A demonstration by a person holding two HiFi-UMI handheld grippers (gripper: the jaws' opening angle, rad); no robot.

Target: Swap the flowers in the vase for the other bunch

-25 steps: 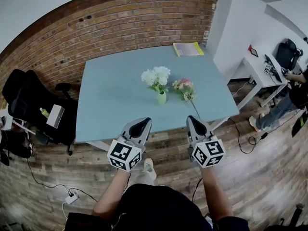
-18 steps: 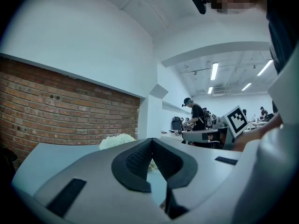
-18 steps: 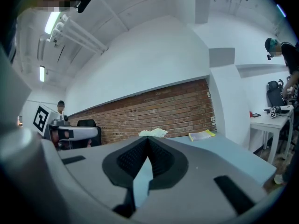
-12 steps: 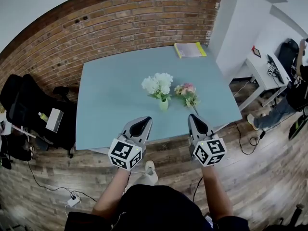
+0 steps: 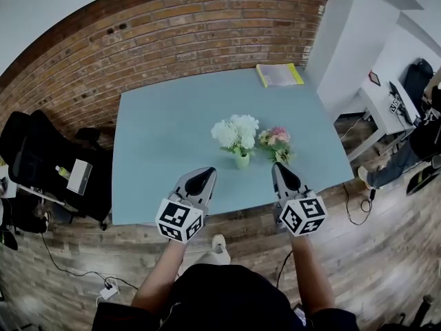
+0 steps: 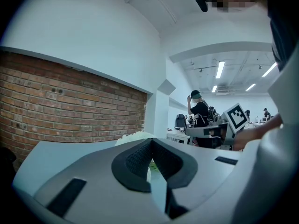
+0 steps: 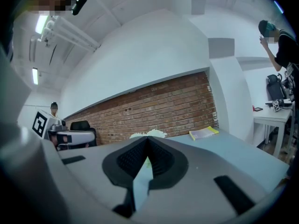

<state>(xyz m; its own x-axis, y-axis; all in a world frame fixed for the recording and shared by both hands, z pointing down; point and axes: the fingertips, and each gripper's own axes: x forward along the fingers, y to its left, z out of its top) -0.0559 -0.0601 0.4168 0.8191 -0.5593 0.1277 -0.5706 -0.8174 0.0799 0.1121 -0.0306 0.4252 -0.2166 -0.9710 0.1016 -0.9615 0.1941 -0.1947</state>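
A small green vase (image 5: pixel 242 160) stands near the front of the light blue table (image 5: pixel 158 136) and holds a bunch of white flowers (image 5: pixel 236 131). Just right of it lies a bunch of pink flowers (image 5: pixel 275 139), its stem running toward the table's front edge. My left gripper (image 5: pixel 201 178) hovers shut over the front edge, left of the vase. My right gripper (image 5: pixel 282 173) is shut too, close to the pink bunch's stem end. Both are empty. In each gripper view the white flowers (image 6: pixel 135 135) (image 7: pixel 148 134) peek over the shut jaws.
A yellow-green book (image 5: pixel 279 75) lies at the table's far right corner by a brick wall (image 5: pixel 158 40). A black chair (image 5: pixel 41 157) stands to the left. A white desk (image 5: pixel 382 102) with a person (image 5: pixel 424 136) is at the right. A power strip (image 5: pixel 109 289) lies on the wooden floor.
The table and flowers have come closer: both shut grippers have moved forward, from short of the table's front edge to over it.
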